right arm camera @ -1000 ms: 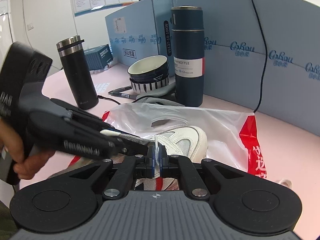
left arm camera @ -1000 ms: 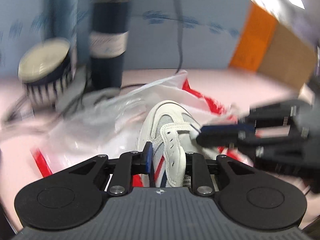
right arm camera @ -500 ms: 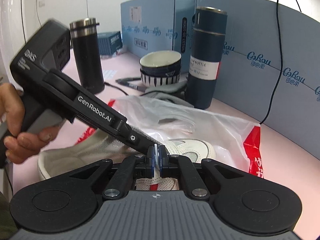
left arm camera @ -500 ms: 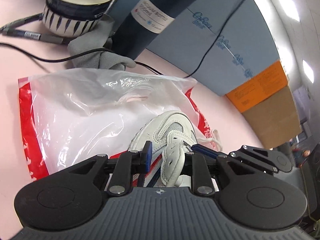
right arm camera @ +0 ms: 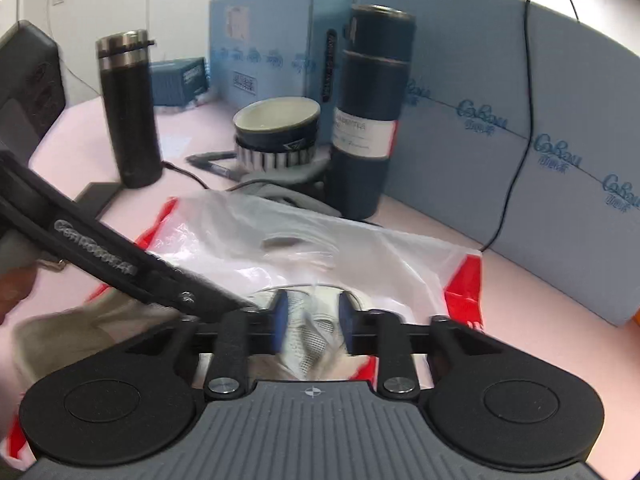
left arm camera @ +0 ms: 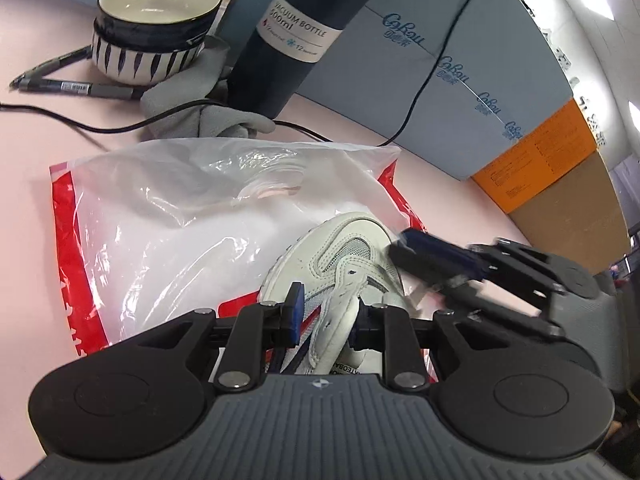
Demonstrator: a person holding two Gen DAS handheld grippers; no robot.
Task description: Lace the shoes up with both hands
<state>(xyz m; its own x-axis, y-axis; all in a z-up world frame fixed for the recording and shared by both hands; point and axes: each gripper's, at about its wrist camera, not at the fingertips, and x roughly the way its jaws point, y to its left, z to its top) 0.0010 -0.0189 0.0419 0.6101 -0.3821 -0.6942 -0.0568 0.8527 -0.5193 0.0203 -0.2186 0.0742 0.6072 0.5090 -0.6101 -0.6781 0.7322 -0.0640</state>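
Observation:
A white sneaker with grey mesh and red and navy stripes lies on a white and red plastic bag on the pink table. My left gripper is shut on the sneaker's white eyelet flap. My right gripper is open above the sneaker's mesh toe, with nothing held between its pads. In the left wrist view the right gripper is blurred at the right of the shoe. In the right wrist view the left gripper's body crosses from the left. No lace is clearly visible.
A tall navy vacuum bottle, a striped bowl, a black steel-topped tumbler, pens, a grey cloth and a black cable stand behind the bag. Blue foam panels wall the back.
My right gripper has opened and let go of what it pinched, and has moved over the toe. My left gripper keeps its hold on the eyelet flap.

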